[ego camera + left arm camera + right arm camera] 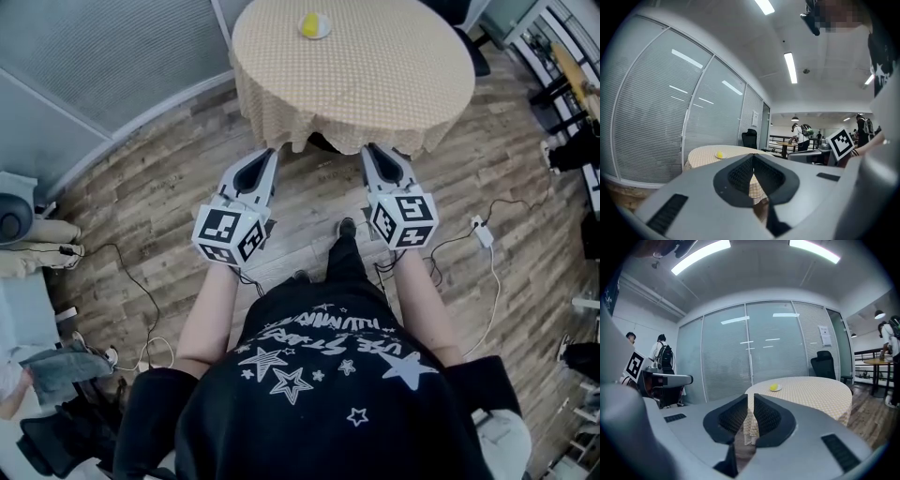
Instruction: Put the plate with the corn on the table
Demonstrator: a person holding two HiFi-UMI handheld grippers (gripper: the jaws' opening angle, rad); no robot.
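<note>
Surroundings as I find them: a glass-walled office room.

Wood-plank floor (169, 187) underfoot, with loose black cables (127, 277) trailing across it on my left and a white power strip (484, 232) with its lead on my right. A curved glass partition (754, 348) with closed blinds runs ahead of me, and a paper notice (826, 335) is fixed to one panel. One black office chair (825, 363) stands beside the partition. Strip ceiling lights (791, 68) are lit. A person with a backpack (800, 135) stands far off in the open hall; two more persons (662, 352) stand near the left wall.

Closed left claw (753, 156), distant corn plate (720, 155)
</note>
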